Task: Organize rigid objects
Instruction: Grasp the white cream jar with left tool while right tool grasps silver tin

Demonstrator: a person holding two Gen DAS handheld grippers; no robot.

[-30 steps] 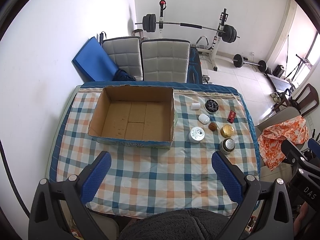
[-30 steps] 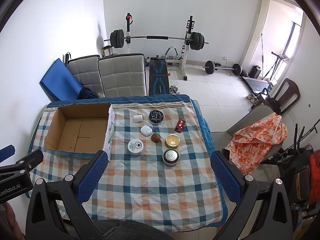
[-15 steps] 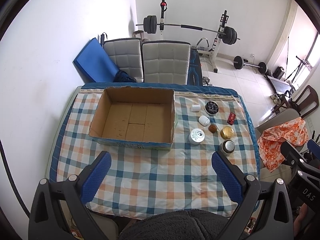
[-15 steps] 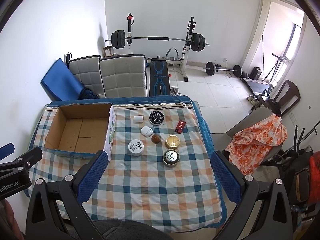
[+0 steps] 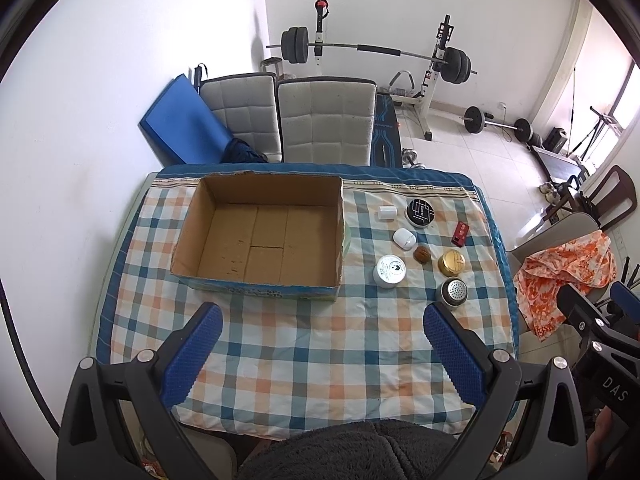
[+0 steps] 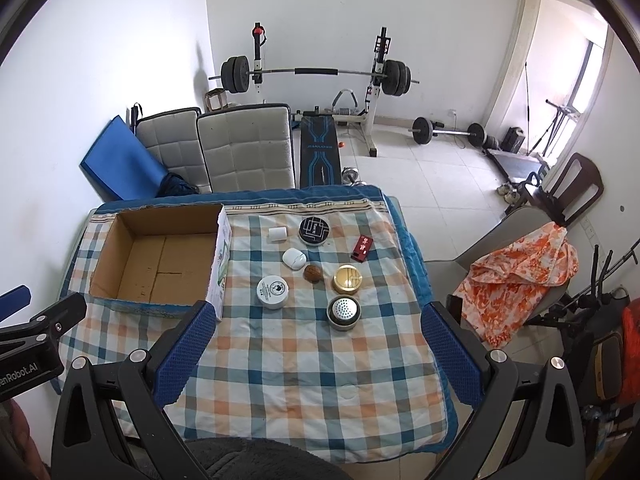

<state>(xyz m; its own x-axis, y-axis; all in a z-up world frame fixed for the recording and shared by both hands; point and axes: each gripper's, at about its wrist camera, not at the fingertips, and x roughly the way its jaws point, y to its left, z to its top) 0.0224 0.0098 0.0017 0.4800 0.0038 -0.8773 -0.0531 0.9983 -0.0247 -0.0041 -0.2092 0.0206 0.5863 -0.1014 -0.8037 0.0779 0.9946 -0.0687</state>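
Nothing was packed yet: both the left claw (image 5: 322, 338) and right claw (image 6: 316, 338) hung wide and empty above the counter (image 6: 320, 380). The tins (image 6: 273, 291) sat beside the empty box (image 5: 260, 236); reaching the nearest tin likely came next.

Home gym room, barbell rack (image 6: 316, 74), dining table (image 6: 304, 360)

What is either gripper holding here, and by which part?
Nothing. The left gripper and right gripper are both open above the tablecloth.
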